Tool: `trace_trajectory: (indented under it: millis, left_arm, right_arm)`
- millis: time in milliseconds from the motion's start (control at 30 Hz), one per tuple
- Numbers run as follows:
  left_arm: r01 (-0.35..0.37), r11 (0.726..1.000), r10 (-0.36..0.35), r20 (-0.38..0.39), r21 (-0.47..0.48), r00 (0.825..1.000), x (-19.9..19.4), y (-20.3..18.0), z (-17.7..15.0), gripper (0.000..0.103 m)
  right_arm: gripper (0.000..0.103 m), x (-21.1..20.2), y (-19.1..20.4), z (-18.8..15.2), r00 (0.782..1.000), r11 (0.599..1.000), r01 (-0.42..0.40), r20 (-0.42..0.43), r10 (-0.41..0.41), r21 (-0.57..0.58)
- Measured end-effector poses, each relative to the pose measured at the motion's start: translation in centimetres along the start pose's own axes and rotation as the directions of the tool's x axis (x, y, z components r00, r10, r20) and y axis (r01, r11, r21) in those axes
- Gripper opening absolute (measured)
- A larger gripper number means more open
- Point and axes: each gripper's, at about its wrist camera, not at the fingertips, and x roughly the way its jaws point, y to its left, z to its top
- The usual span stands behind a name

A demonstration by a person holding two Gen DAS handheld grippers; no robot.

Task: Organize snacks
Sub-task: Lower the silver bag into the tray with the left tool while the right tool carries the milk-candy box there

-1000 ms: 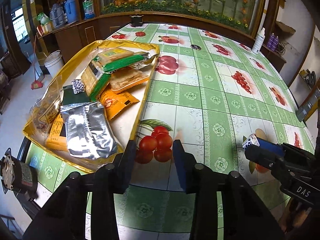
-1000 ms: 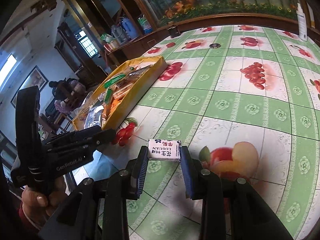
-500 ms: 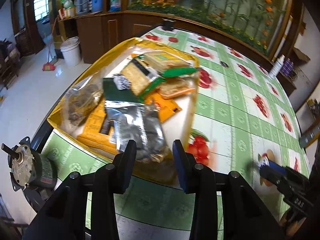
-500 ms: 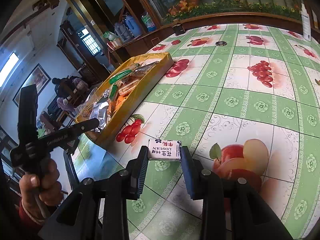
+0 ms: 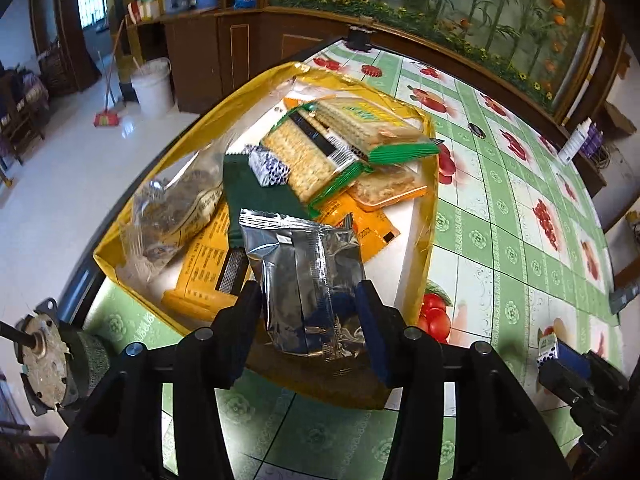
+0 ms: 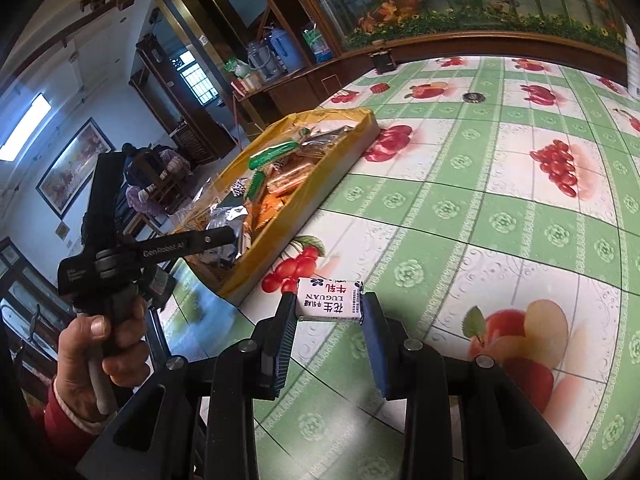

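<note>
Left gripper [image 5: 308, 308] spread wide over near end of yellow tray [image 5: 430, 216], fingers either side of silver foil packet [image 5: 308, 280] but clear of it on both sides; nothing clamped. Right gripper [image 6: 329, 312] closed on small white candy [image 6: 329, 303] with red and dark print, pinched at its two ends, held over green fruit-print tablecloth [image 6: 500, 200], apart from tray. Same candy seen in left view at far right, between right gripper's fingers. Tray lined with yellow wrap, set along left edge of table, well filled. Contents, near to far: silver foil packet on top at near end, lying lengthwise; orange printed packet [image 5: 208, 272] beneath and to its left; clear bag of dark seeds or nuts [image 5: 176, 208] against left wall; dark green sachet [image 5: 256, 196] in middle, with small blue-and-white patterned candy [image 5: 269, 168] resting on it; green-edged cracker packs [image 5: 320, 148], two overlapping, across far half; orange-trimmed clear pack of biscuits [image 5: 386, 188] by right wall; orange sachet [image 5: 360, 224] partly under crackers and foil packet. Left hand [image 6: 96, 344] visible in right view, gripping black handle, red sleeve at wrist. White bucket [image 5: 154, 86] and broom [image 5: 107, 108] on floor beyond tray.
</note>
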Motion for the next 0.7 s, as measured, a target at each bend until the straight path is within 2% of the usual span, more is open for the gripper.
trace_trajectory:
  millis: [67,100,167,700]
  left_arm:
    - [-0.018,0.999,0.018,0.013,0.026,1.0,-0.2,-0.5,0.0,0.046]
    - [-0.032,0.999,0.032,0.02,0.036,0.999,-0.2,-0.6,0.0,0.04]
    - [-0.052,0.997,0.051,0.03,0.055,0.998,-0.2,-0.7,0.1,0.036]
    - [-0.045,0.999,0.044,0.031,0.024,0.999,-0.5,1.0,0.8,0.036]
  right_arm:
    - [0.034,0.4,0.4,0.3,1.0,1.0,0.001,-0.003,-0.001,-0.011]
    - [0.034,0.6,0.6,0.5,1.0,1.0,0.002,-0.004,-0.002,-0.014]
    - [0.034,0.9,0.9,0.9,1.0,1.0,-0.001,-0.007,0.001,-0.017]
    - [0.034,4.6,5.4,5.4,1.0,0.99,-0.03,0.003,0.031,-0.135]
